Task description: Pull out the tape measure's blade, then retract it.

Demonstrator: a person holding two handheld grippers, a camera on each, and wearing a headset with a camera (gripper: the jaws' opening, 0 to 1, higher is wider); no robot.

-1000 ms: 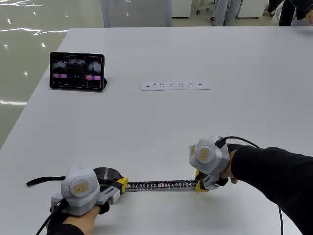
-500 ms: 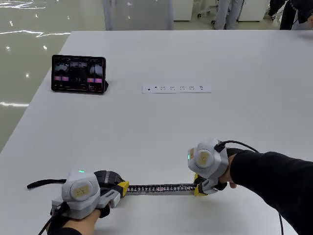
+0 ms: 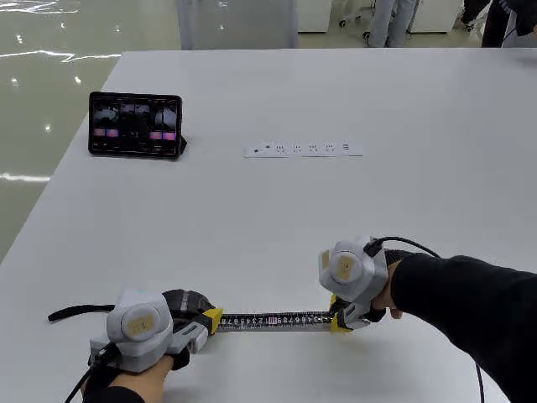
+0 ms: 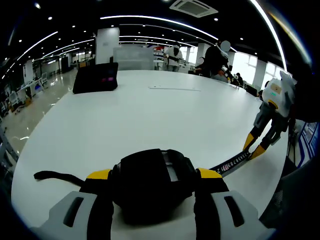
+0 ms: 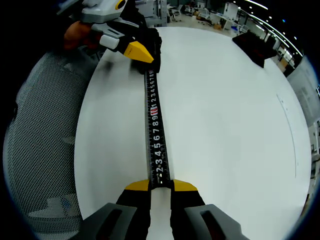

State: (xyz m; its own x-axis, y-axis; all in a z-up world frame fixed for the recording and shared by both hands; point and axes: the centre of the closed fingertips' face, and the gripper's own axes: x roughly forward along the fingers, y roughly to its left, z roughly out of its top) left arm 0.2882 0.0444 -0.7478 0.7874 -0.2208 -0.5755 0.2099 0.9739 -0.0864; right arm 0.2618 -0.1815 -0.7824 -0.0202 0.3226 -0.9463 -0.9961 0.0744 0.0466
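A black tape measure case (image 3: pixel 186 304) lies near the table's front edge, with my left gripper (image 3: pixel 205 320) shut on it; in the left gripper view the case (image 4: pixel 152 182) sits between the yellow-tipped jaws. Its black numbered blade (image 3: pixel 273 320) runs flat over the table to my right gripper (image 3: pixel 339 322), which is shut on the blade's end. Seen from the right gripper, the blade (image 5: pixel 155 135) stretches from my jaws to the case (image 5: pixel 150 45). A black wrist strap (image 3: pixel 74 312) trails left from the case.
A dark tablet (image 3: pixel 135 124) stands propped at the far left of the white table (image 3: pixel 336 210). A white power strip (image 3: pixel 304 149) lies flat near the middle. Several people stand beyond the far edge. The table's left edge drops to a shiny floor.
My right gripper has moved slightly left toward the case, so the exposed blade is a little shorter. The left gripper and case stay put.
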